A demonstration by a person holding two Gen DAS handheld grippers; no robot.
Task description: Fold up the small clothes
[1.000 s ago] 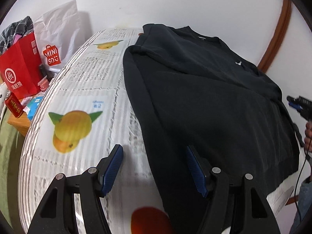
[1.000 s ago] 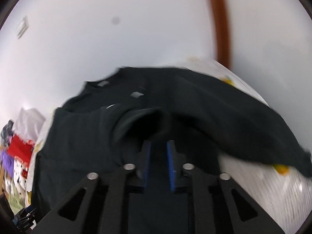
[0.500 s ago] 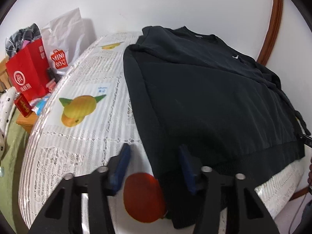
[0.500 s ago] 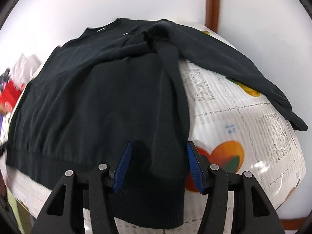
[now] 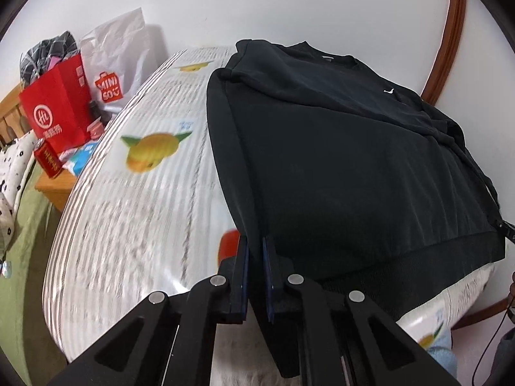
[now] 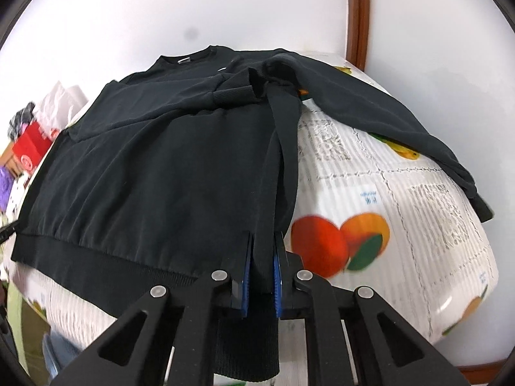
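at the hem of the black sweatshirt [image 5: 354,167] — left hand-held gripper [image 5: 256,251], right hand-held gripper [image 6: 262,251], jaws just closed

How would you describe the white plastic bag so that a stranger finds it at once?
Start from the bed with the fruit-print cover and look past its far left edge, toward the wall. There, beside the red paper bag, stands the white plastic bag. Only it is white and carries a small red bag-shaped logo.
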